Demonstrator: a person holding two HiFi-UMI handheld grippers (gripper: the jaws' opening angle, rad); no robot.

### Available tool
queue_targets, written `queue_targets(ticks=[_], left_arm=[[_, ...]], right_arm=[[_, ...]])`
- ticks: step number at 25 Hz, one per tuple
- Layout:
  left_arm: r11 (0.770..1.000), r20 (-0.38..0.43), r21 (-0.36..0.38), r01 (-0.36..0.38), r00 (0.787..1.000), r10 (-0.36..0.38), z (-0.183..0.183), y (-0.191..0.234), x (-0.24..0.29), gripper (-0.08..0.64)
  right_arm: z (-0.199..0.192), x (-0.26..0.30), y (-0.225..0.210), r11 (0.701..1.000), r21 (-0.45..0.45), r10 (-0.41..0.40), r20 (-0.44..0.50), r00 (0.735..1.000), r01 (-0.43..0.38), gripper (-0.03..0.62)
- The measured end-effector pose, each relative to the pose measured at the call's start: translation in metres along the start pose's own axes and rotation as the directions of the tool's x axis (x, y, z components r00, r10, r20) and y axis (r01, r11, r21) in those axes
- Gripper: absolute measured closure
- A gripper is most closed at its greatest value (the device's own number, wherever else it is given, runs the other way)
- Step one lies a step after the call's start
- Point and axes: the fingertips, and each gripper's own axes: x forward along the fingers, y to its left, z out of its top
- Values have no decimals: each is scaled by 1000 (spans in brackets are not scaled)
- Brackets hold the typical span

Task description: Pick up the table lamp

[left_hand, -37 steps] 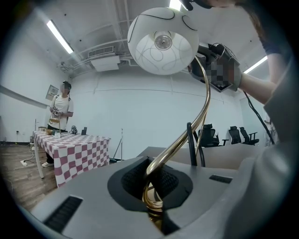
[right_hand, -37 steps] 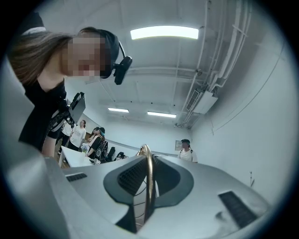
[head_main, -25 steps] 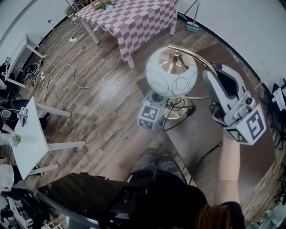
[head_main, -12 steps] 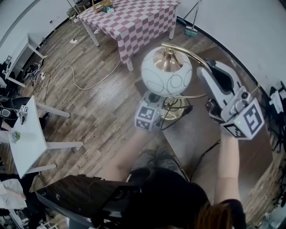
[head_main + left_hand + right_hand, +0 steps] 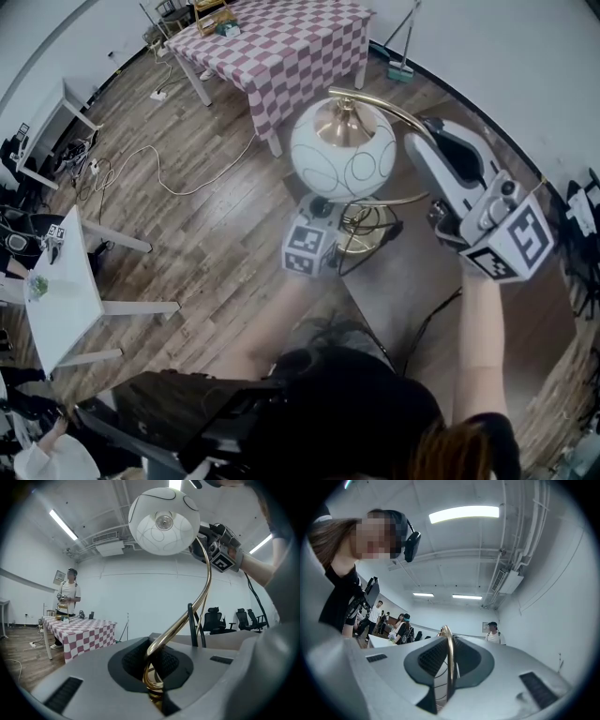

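Note:
The table lamp has a white globe shade (image 5: pixel 343 161) with thin loop lines and a curved brass stem (image 5: pixel 389 111) that runs down to a brass base (image 5: pixel 361 230) over the grey table (image 5: pixel 422 281). My left gripper (image 5: pixel 328 211) reaches in under the shade and is shut on the low end of the stem (image 5: pixel 187 616), right above its coiled part. My right gripper (image 5: pixel 424 141) is shut on the upper arc of the stem (image 5: pixel 449 658). In the left gripper view the shade (image 5: pixel 164 520) hangs overhead, and the right gripper (image 5: pixel 206 538) holds the stem beside it. Whether the base touches the table is hidden.
A table with a pink-checked cloth (image 5: pixel 281 37) stands behind the lamp, a white side table (image 5: pixel 61 291) at the left. A loose cable (image 5: pixel 169 159) lies on the wood floor. The lamp's black cord (image 5: pixel 427 328) trails toward me. Office chairs (image 5: pixel 213 618) and people stand further off.
Both grippers keep the same hold on the stem. Lamp and grippers have hardly shifted; the small drift in the picture matches the head camera's own motion.

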Motion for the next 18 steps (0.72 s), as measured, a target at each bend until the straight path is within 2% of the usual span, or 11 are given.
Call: queue_targets(ticks=[18], left_arm=[[1000, 14, 17, 7, 1000, -7, 29, -7, 2, 560]], right_arm=[[27, -3, -5, 999, -37, -4, 12, 1000, 5, 548]])
